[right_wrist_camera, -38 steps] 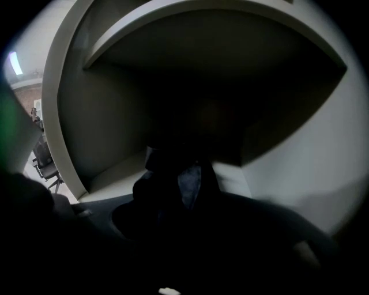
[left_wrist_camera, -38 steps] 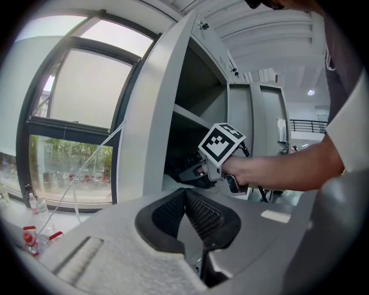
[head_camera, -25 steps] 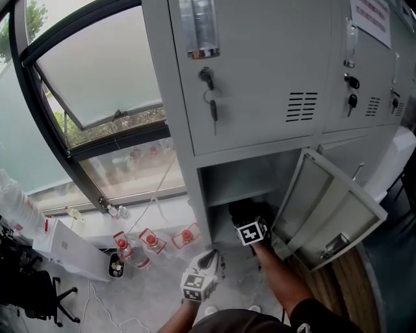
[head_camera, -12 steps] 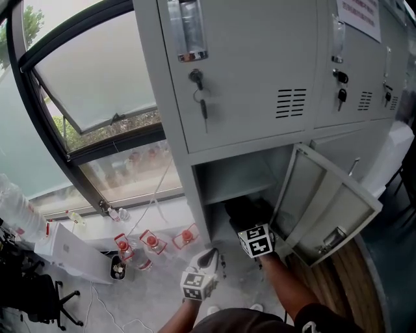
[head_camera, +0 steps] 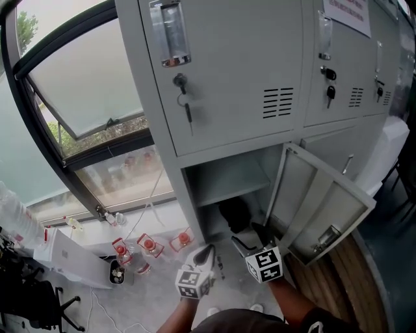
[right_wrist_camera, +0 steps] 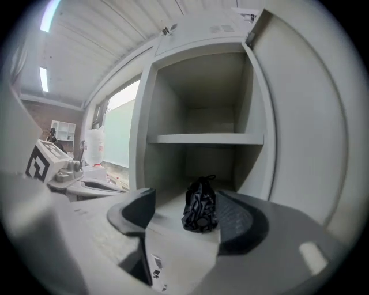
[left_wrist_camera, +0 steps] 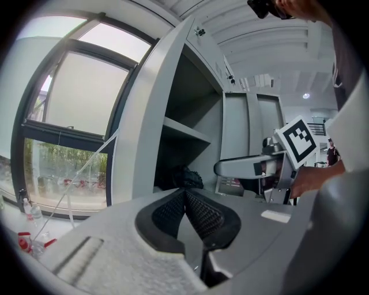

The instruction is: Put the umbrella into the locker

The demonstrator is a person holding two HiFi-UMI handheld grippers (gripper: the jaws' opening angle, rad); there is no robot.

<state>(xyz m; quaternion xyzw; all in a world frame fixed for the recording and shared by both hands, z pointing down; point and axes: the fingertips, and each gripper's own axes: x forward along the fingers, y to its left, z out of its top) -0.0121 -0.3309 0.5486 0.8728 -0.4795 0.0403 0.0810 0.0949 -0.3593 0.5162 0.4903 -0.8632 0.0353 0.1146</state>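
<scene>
Grey sheet-metal locker (head_camera: pixel 227 97) beside window (head_camera: pixel 84 84), lower door (head_camera: pixel 318 208) swung open. Crumpled black umbrella (right_wrist_camera: pixel 200 205) lay on compartment floor under the flat shelf (right_wrist_camera: pixel 202 138). Right gripper (head_camera: pixel 250 235) outside, ribbed jaws just opened wide, clear of it. Left gripper (left_wrist_camera: pixel 185 200) jaws pressed together, empty.

We can read no words or numbers here. A white paper sign (head_camera: pixel 343 13) is stuck on a far locker door (head_camera: pixel 344 65) at the top right, but its print is too small for us to read.

L gripper (head_camera: pixel 205 252) & R gripper (head_camera: pixel 252 237): grey bodies, black ribbed pads (left_wrist_camera: pixel 199 213), b/w marker cubes (head_camera: pixel 265 265); dark sleeve (head_camera: pixel 322 320)
</scene>
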